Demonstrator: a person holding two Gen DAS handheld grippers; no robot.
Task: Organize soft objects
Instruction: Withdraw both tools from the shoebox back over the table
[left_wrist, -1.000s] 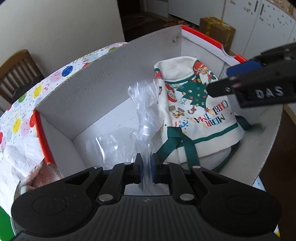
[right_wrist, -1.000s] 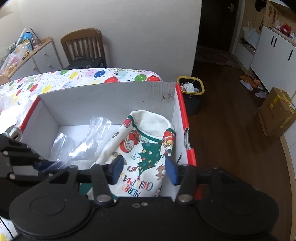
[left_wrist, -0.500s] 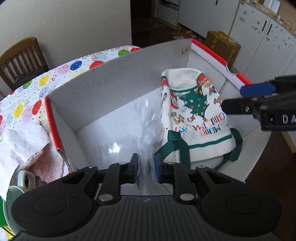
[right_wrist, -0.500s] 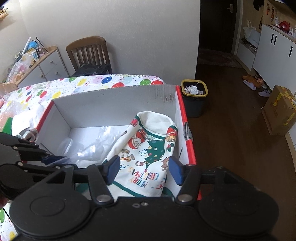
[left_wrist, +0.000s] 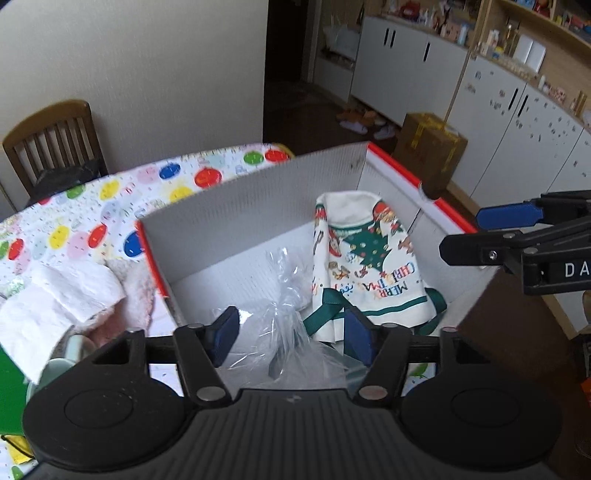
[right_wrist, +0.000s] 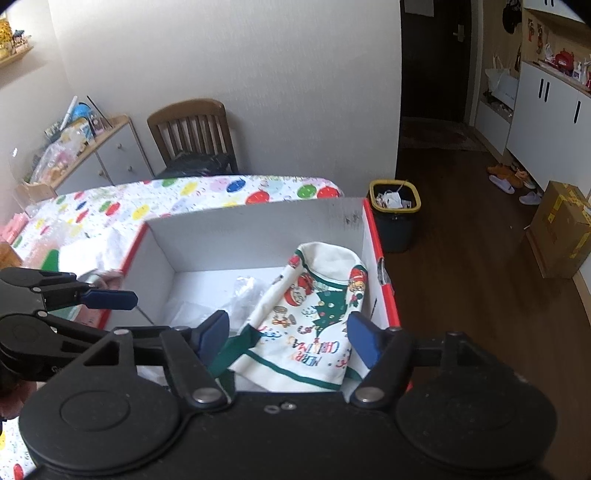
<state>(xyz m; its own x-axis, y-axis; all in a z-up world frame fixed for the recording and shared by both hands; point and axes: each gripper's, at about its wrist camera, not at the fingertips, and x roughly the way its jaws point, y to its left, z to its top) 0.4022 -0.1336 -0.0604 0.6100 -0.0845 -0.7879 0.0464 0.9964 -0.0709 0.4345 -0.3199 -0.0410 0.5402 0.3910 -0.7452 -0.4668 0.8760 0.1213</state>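
Black claw (left_wrist: 291, 341), blue pads (left_wrist: 225, 332)

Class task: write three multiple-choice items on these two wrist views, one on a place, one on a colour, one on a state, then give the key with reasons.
1. Where does the Christmas cloth lie?
A. On the chair
B. Inside the box
C. On the floor

2. What colour is the cloth's strap?
A. Green
B. Yellow
C. Pink

3. How does the left gripper stand?
A. Shut on the plastic bag
B. Shut on the cloth
C. Open

Key: B, the box walls surround it; A, the ribbon is dark green; C, the pads stand wide apart, clear of the bag.
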